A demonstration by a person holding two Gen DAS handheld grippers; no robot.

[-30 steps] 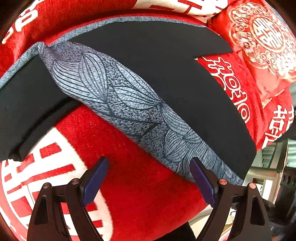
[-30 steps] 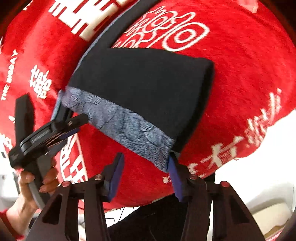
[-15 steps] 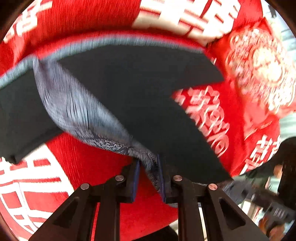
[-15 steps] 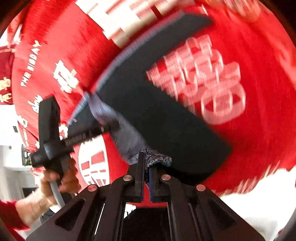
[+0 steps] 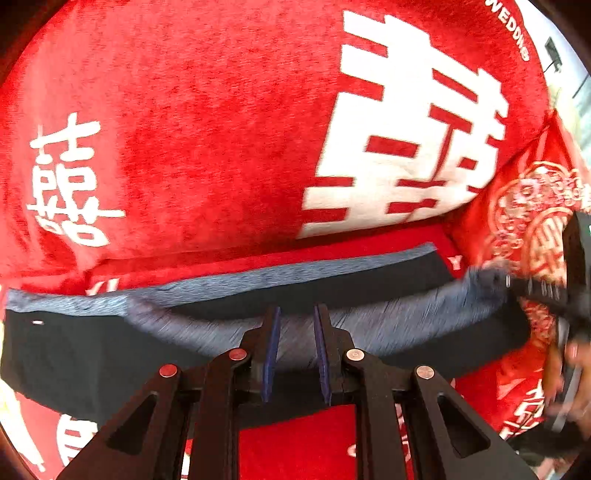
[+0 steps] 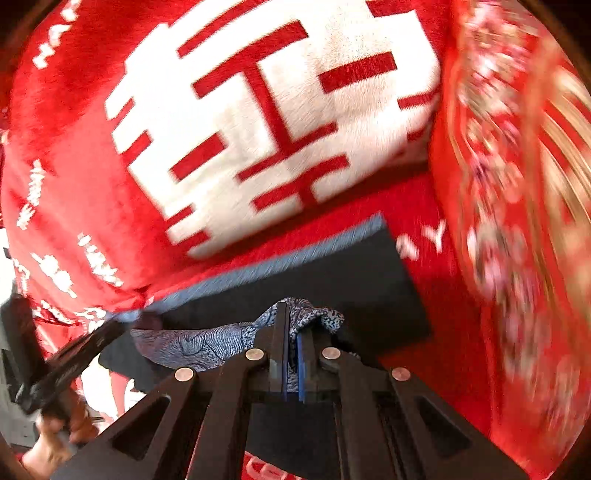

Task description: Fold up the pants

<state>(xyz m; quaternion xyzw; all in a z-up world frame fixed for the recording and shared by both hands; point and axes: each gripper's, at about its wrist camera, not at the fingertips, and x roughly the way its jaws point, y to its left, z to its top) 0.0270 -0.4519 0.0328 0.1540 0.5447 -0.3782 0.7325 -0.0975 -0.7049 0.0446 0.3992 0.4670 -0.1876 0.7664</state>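
On the red blanket (image 5: 207,147), the black pants (image 5: 66,362) are lying flat while both tools are lifting the patterned grey waistband (image 6: 207,341): the right tool (image 6: 291,332) is clamping it tight, and the left tool (image 5: 295,325), nearly closed, is gripping it too. Folding is seemingly only beginning; "WEDDING" (image 5: 511,29) is showing far right.

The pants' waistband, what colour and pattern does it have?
Grey-blue waistband with a fine leaf-like line pattern; clearest in the right wrist view.

Black pants (image 6: 332,273) w/ grey-blue leaf-print waistband (image 6: 207,343); red blanket (image 5: 192,110) w/ white characters; blue gripper pads (image 5: 271,354).
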